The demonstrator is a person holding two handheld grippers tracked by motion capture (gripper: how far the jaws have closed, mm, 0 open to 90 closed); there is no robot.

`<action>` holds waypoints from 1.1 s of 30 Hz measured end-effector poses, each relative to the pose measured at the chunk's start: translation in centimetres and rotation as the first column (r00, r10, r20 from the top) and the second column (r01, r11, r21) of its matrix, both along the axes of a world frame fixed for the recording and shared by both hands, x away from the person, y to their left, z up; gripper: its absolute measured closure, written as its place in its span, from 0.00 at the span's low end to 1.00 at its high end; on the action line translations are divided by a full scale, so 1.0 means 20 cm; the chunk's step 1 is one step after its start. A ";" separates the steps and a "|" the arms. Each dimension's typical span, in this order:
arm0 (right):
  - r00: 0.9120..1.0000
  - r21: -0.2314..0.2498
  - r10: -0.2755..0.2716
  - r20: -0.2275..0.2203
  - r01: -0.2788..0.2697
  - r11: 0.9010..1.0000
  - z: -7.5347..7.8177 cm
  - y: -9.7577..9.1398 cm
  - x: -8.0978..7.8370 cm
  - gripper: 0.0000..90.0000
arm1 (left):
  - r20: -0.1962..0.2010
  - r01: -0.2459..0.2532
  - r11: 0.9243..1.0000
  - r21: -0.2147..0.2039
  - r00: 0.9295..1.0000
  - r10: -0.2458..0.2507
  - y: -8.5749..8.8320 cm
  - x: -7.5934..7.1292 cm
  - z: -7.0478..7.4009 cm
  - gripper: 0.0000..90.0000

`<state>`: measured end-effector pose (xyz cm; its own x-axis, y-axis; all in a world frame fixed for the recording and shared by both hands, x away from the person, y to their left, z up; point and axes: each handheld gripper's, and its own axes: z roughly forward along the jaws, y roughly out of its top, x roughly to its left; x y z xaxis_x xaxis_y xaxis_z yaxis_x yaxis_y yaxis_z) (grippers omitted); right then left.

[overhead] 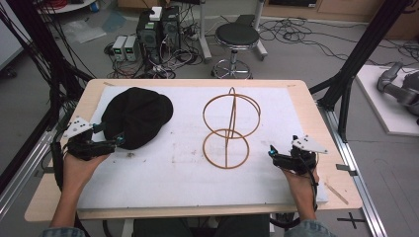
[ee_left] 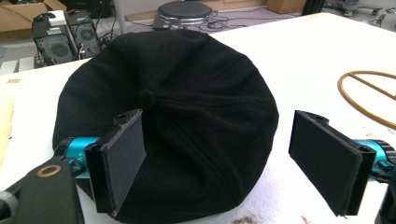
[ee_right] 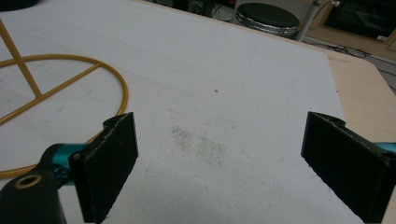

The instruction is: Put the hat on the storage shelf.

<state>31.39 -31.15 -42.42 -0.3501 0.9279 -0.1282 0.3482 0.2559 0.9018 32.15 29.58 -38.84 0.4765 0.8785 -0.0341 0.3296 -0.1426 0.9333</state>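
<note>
Left tongs (ee_left: 217, 161) wide open at soft, light black cap (ee_left: 168, 116); pinch brim edge. Right tongs (ee_right: 233, 168) open, empty.

Even, soft overhead light, with barely any shadows on the white foam-covered desk (overhead: 148, 182). All pictures are slightly soft and grainy. In the left gripper view the round black fabric cap (ee_left: 187, 112) swallows detail, and glare washes the desk toward 2 o'clock.
</note>
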 end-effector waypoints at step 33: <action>1.000 -0.019 -0.008 0.006 0.008 1.000 0.00 -0.03 -0.05 0.12 | 0.045 -0.022 0.998 -0.054 0.999 0.024 0.01 0.19 -0.01 0.21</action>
